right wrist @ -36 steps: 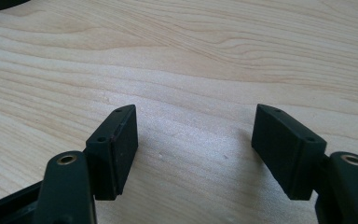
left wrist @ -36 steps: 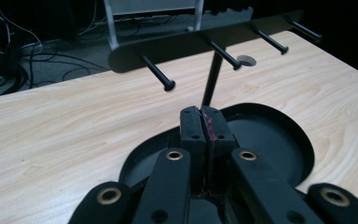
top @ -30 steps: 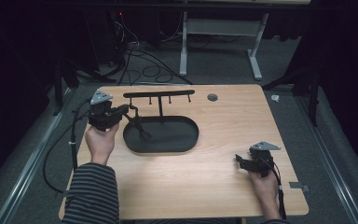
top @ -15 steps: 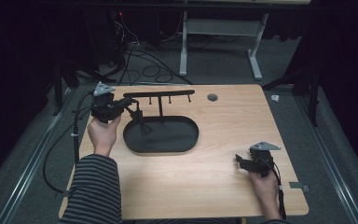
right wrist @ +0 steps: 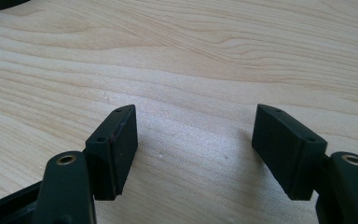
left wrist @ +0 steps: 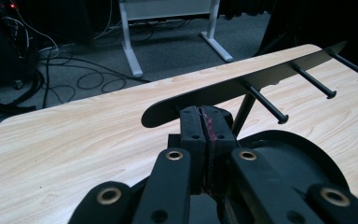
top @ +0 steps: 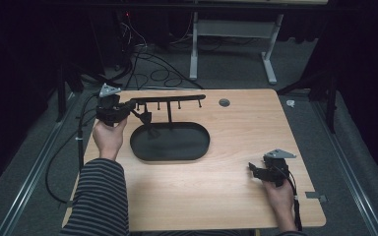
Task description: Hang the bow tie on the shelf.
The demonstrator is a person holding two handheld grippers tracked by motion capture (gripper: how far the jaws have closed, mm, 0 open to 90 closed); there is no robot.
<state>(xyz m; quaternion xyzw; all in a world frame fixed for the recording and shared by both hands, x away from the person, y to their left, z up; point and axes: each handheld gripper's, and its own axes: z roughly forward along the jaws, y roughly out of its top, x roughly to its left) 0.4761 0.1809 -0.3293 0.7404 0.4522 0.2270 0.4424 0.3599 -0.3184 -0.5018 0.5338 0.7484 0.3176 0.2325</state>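
The black peg rack [top: 170, 101] was seen standing on its oval base [top: 170, 142] at the table's [top: 236, 196] far left, its bar's left end just beside the left gripper [top: 128, 109], whose jaws were pressed together with nothing between. The right gripper [top: 252, 169] was rested near the right edge, jaws spread wide over bare wood.

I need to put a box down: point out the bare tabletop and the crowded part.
Bare wood spans the table between the oval tray and the near edge, up to the right claw. The far right corner past the round grommet is bare too. Crowded: far left, where the left claw meets the peg rack.
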